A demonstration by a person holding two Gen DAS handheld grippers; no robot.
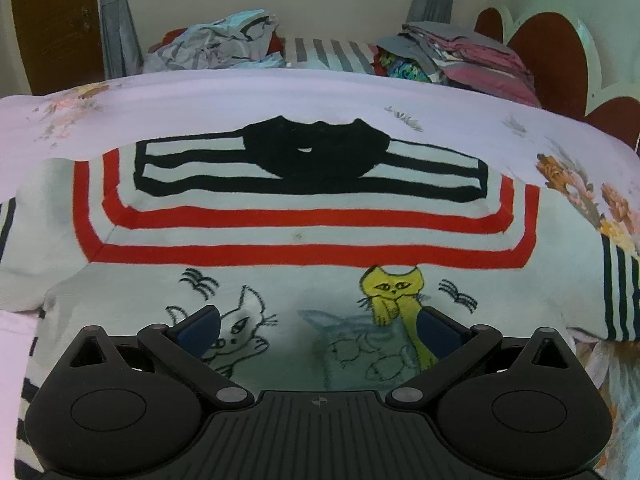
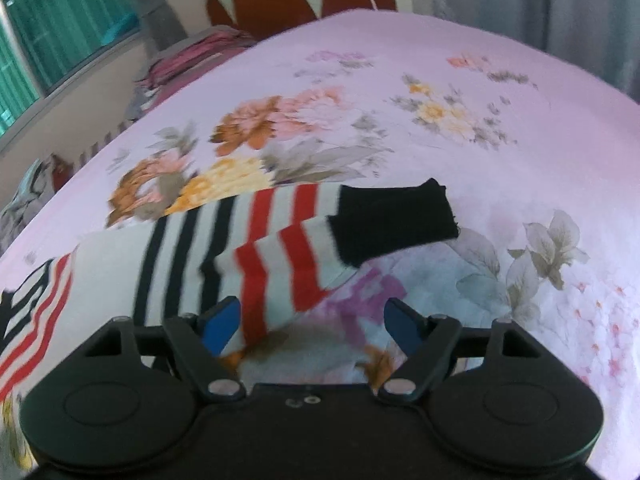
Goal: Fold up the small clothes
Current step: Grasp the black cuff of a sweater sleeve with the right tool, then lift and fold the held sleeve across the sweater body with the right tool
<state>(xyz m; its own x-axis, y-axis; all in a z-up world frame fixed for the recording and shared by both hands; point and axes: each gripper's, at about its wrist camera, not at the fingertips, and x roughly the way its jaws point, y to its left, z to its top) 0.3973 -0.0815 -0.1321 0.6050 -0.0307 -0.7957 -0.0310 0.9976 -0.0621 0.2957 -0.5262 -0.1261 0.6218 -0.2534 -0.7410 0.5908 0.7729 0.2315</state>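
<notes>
A small white sweater (image 1: 304,236) with red and black stripes, a black collar and cat drawings lies flat on the bed, collar away from me. My left gripper (image 1: 318,330) is open, just above the sweater's lower front over the cat drawings. In the right wrist view, the sweater's sleeve (image 2: 280,240) with its black cuff (image 2: 394,220) stretches out to the right on the sheet. My right gripper (image 2: 314,326) is open and empty, just below the sleeve, its left finger at the sleeve's lower edge.
The bed has a pink floral sheet (image 2: 440,112). A crumpled heap of clothes (image 1: 216,46) lies at the far left and a folded stack (image 1: 472,54) at the far right by the red-and-white headboard (image 1: 560,48). A window and grey curtains are behind.
</notes>
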